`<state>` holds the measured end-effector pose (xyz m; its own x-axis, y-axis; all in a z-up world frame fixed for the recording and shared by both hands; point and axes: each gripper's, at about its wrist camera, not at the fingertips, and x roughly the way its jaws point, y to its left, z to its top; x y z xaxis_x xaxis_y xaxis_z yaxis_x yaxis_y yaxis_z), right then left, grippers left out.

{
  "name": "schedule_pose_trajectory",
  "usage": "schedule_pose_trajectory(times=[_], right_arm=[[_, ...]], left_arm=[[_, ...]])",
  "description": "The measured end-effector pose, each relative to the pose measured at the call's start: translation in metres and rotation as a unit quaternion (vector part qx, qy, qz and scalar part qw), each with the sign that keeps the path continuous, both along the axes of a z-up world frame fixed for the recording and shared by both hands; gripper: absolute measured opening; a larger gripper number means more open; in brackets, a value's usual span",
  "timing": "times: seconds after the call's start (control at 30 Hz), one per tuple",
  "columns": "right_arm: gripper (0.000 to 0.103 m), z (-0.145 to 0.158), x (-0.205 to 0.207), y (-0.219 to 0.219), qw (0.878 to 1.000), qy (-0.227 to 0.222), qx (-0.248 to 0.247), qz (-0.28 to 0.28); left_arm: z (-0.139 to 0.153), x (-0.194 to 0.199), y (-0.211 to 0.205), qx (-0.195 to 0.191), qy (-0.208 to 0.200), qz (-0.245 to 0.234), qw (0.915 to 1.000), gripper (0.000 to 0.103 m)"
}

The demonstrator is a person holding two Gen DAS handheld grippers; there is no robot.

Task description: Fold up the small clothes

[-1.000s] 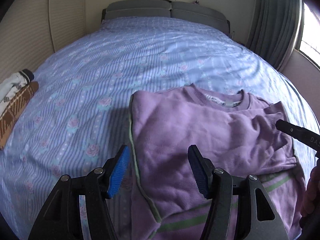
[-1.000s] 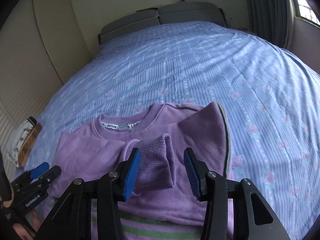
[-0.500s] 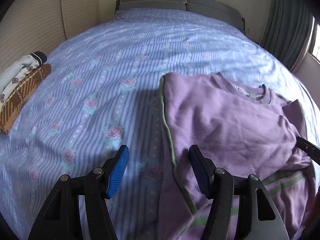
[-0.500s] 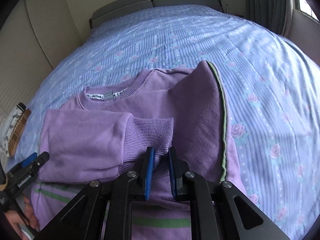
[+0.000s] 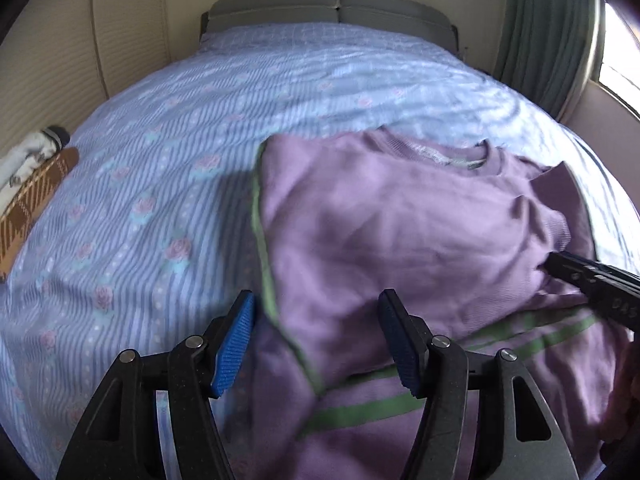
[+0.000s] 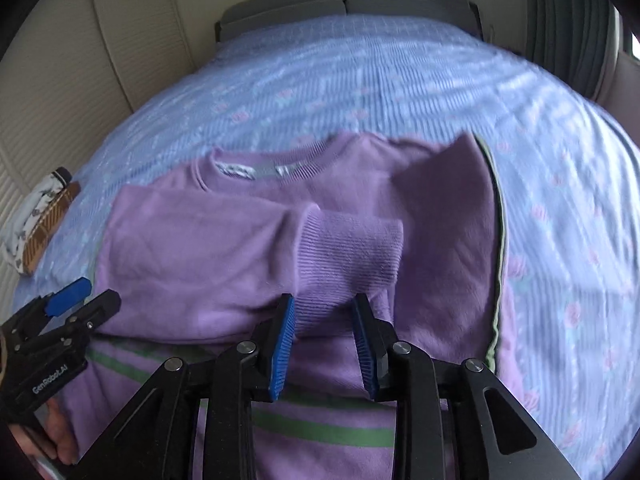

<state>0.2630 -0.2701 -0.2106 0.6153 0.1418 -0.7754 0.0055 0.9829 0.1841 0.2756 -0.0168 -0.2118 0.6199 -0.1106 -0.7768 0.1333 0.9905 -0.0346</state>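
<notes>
Blue rose-print bedding [image 5: 168, 184] covers the bed under us, a grey headboard [image 6: 344, 0] at the far end and a small heap of other clothes [image 5: 36, 176] off at the left edge. Our purple sweatshirt [image 6: 192, 248] lies flat near the foot of the bed, collar toward the headboard, both sides turned in so the green-piped edges run lengthwise, and one sleeve laid across the chest with its ribbed cuff [image 6: 352, 248] toward our right side. We judge it light, soft and limp: it will sag wherever it is unsupported, and its fleecy face should not slip between rubber pads. The thicker spots are the best places to pinch, namely the cuff, the piped fold and the striped hem closest to us. Our left gripper [image 5: 316, 340] points down at the cloth, its jaws opening and straddling the green-piped left fold [image 5: 264, 280] with nothing pinched. Our right gripper [image 6: 324, 344] is angled down the same way, its jaws opening; the near end of the cuff sits between the blue pads, which no longer press on it. Next, we expect, the hem gets lifted toward the collar.
</notes>
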Motion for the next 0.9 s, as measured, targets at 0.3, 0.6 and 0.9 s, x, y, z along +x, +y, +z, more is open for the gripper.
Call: schedule_pose_trajectory(times=[0.3,0.6,0.9], right_arm=[[0.044,0.036,-0.03,0.002,0.999,-0.044,0.001,-0.014],[0.052,0.084,-0.146,-0.017,0.993,-0.091,-0.025,-0.072],[0.052,0.063,-0.227,-0.034,0.992,-0.07,-0.033,-0.105]], left_arm=[[0.029,-0.021,0.013,-0.031,-0.016,0.002,0.9994,0.064],[0.077,-0.111,0.031,-0.023,-0.064,-0.008,0.9977,0.064],[0.043,-0.178,0.042,-0.035,-0.036,-0.005,0.9987,0.064]])
